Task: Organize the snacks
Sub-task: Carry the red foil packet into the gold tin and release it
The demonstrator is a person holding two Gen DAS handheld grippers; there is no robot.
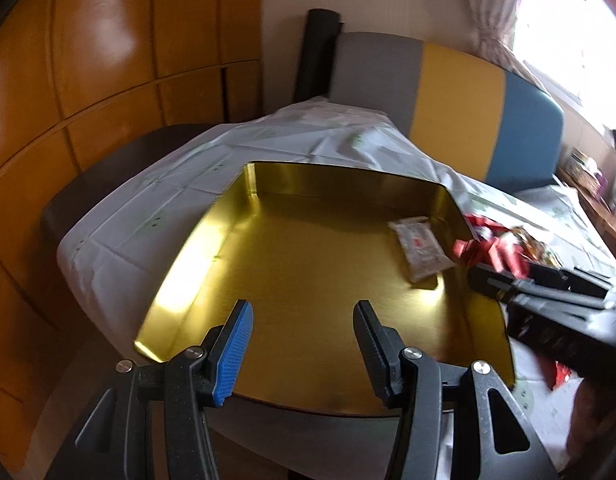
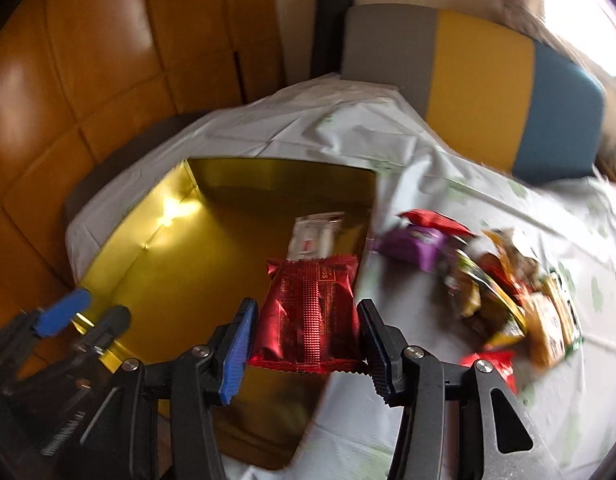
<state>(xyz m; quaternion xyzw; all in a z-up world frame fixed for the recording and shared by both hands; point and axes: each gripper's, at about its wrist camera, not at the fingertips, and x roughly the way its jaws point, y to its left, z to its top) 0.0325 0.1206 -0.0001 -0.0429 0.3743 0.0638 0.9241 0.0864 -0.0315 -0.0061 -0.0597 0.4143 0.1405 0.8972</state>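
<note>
Right gripper (image 2: pixel 306 344) clamped on a red foil snack packet (image 2: pixel 310 316), pads pressing both sides, held over the near right edge of the gold tin (image 2: pixel 120 256). Left gripper (image 1: pixel 302 346) spread wide with nothing between the fingers, hovering over the tin's near edge. Only in the right wrist view: loose heap of snacks (image 2: pixel 496 292) on the white cloth (image 2: pixel 428 168) just right of the tin — purple, red, yellow wrappers, blurred. Only in the left wrist view: full gold floor of the tin. Inside the tin, one white packet (image 1: pixel 420 248) flat near the right wall — nothing else in it.
</note>
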